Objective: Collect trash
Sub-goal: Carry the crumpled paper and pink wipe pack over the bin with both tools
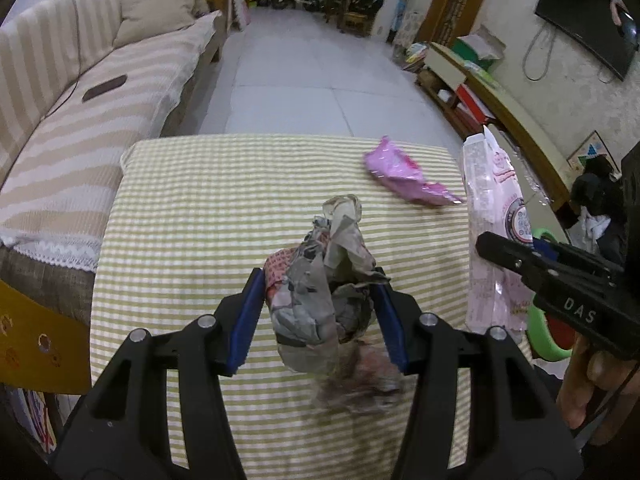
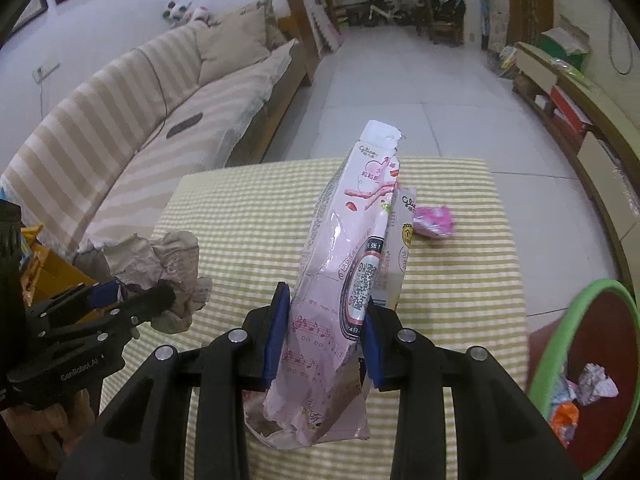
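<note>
My left gripper is shut on a crumpled grey newspaper wad and holds it above the green-striped cushion. The wad also shows in the right wrist view, held by the left gripper. My right gripper is shut on a flattened pink snack box, held upright above the cushion; the box also shows in the left wrist view. A crumpled pink wrapper lies on the cushion's far right part.
A red bin with a green rim stands at the right, with several pieces of trash inside. A striped sofa runs along the left. A low TV cabinet lines the right wall. White tiled floor lies beyond the cushion.
</note>
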`<state>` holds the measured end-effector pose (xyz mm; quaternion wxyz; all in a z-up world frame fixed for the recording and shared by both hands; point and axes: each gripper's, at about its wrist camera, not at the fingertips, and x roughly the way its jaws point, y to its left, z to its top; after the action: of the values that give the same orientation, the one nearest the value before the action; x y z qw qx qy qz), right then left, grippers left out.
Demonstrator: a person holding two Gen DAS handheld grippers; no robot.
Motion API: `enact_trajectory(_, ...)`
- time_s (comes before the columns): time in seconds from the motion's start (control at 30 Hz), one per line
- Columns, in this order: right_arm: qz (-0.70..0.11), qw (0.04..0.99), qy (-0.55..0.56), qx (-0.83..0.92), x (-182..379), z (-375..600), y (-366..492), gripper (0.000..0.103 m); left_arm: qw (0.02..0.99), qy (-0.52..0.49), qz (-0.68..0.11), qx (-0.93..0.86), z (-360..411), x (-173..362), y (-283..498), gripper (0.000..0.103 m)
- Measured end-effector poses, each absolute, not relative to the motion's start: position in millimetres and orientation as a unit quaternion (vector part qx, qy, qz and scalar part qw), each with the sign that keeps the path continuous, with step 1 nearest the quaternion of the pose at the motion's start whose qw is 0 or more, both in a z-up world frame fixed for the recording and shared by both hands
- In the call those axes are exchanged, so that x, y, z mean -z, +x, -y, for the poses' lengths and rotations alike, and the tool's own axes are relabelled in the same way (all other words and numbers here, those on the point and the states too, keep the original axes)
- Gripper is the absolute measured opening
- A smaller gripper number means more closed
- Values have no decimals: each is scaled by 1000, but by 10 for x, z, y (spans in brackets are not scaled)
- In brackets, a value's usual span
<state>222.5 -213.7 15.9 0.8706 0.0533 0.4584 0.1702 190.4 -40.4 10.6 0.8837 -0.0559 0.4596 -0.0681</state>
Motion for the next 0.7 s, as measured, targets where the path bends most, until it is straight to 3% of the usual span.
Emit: enact_trajectory(0.7,-414,901,125,-29,-473,4037,1516,33,876,10,-429,219,2154,-490,1852,52)
